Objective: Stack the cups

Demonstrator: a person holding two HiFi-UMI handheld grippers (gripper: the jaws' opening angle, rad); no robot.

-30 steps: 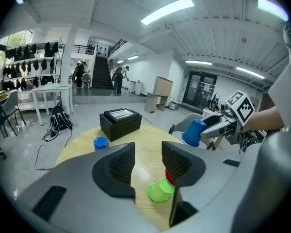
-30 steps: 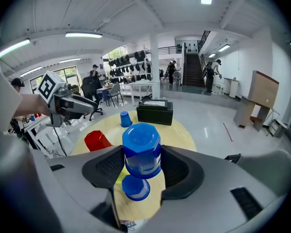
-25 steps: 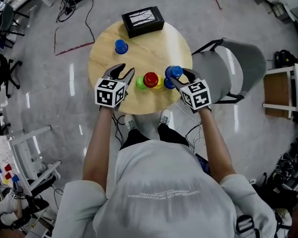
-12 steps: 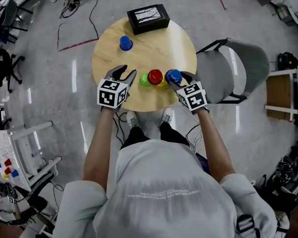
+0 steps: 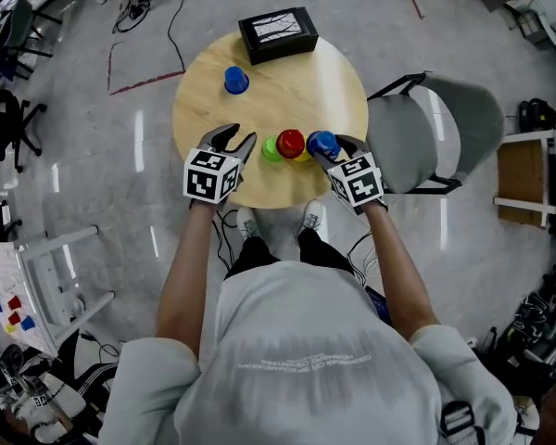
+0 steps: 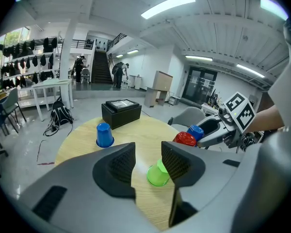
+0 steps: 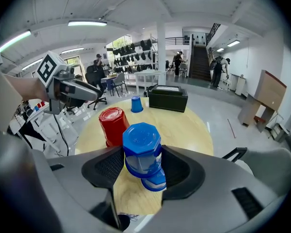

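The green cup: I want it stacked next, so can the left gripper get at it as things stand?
Probably yes. The left gripper is open and empty, and the green cup sits just ahead of its jaws with only bare table between; the red cup stands beyond it.

Head cam looks steeply down on the table (image 5: 287,82); gripper cams sit low and close, angled toward each other, both catching the red cup (image 5: 290,143).

The left forearm (image 5: 187,258) and right forearm (image 5: 396,258) stretch toward 12 o'clock in the head view. The left gripper (image 5: 235,137) points toward 1 o'clock, jaws apart with nothing between them. The right gripper (image 5: 331,146) points toward 11 o'clock, jaws clamped on a blue cup (image 7: 141,147).
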